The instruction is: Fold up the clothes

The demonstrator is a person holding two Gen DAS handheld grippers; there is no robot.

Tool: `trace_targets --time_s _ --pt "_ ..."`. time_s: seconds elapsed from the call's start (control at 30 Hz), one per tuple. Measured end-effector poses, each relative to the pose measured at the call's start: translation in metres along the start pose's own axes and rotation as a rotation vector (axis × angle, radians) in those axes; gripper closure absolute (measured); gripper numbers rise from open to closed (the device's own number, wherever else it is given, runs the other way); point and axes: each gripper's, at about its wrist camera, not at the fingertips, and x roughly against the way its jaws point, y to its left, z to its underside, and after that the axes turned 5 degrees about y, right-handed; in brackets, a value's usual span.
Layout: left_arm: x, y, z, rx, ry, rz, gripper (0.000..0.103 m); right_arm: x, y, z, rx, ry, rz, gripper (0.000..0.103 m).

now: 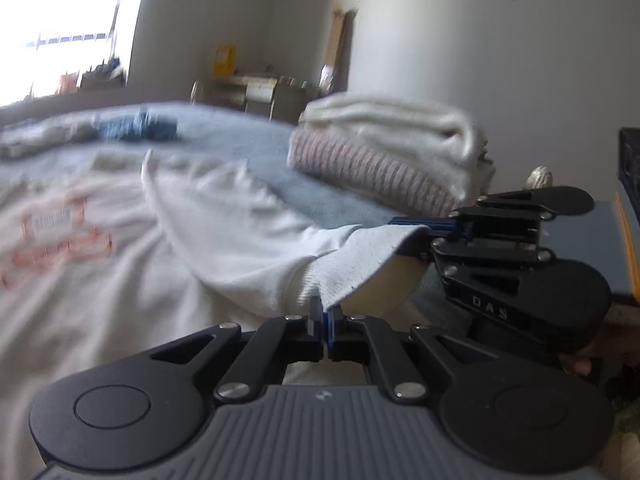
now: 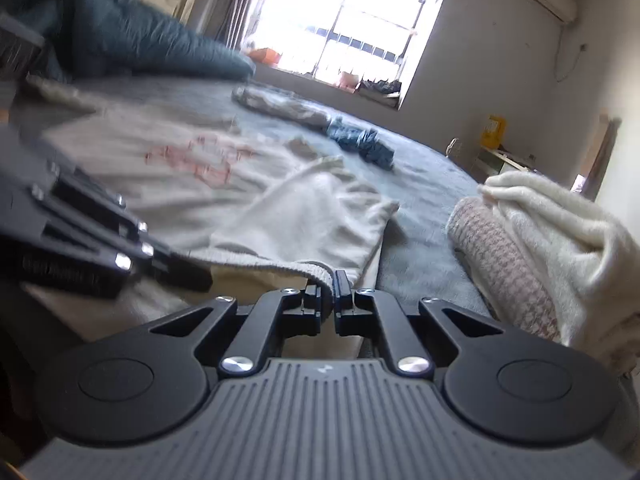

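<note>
A white sweatshirt with a red print lies spread on the blue-grey bed; it also shows in the right wrist view. My left gripper is shut on the ribbed hem of the sweatshirt at the near edge. My right gripper is shut on the same hem a little further along; it shows in the left wrist view to the right of my left one. The left gripper's body shows at the left in the right wrist view.
A stack of folded clothes, a cream one over a pink knit, sits on the bed to the right. A crumpled blue garment and a beige one lie further back. A dark duvet is at the far left.
</note>
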Motion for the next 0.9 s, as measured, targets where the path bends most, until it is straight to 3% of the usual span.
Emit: trace_targets --time_s 0.1,0.23,0.57,0.83,0.9 --pt "0.002 -0.002 -0.001 -0.014 0.001 0.007 0.101 0.006 -0.005 -0.006 -0.012 -0.012 -0.002 0.099" --pt "-0.014 0.001 0.004 0.0 0.067 0.025 0.101 -0.001 -0.009 0.01 -0.034 0.033 -0.027 0.099" --pt "-0.022 0.0 0.017 -0.022 0.118 0.035 0.101 -0.008 -0.001 0.039 -0.087 0.134 -0.074 0.099" --pt "-0.01 -0.008 0.014 -0.062 0.093 0.054 0.101 0.009 -0.003 0.033 -0.076 0.081 -0.038 0.1" --pt "-0.015 -0.007 0.016 -0.062 0.117 0.06 0.101 0.008 -0.003 0.035 -0.068 0.092 -0.04 0.1"
